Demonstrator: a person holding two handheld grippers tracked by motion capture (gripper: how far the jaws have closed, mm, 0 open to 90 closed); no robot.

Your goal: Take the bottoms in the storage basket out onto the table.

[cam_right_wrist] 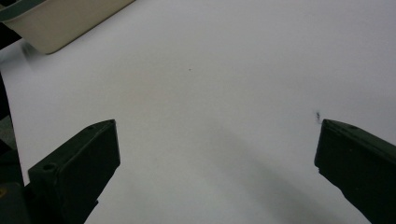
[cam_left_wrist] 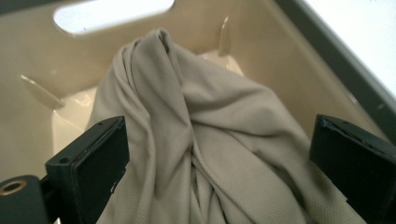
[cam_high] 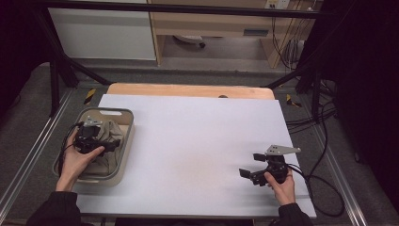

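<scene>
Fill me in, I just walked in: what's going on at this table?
A person works with two handheld grippers. The left gripper is down in the bin at the table's left edge, jaws open on either side of a bunched beige cloth, not yet closed on it. The right gripper hangs open over the bare white table, holding nothing.

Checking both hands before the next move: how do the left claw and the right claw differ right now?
The left claw is inside the bin, over the beige cloth; the right claw is over bare table. Cloth lies between the left claw's jaws, though they have not closed on it; nothing lies between the right claw's jaws. Both stand wide open.
</scene>
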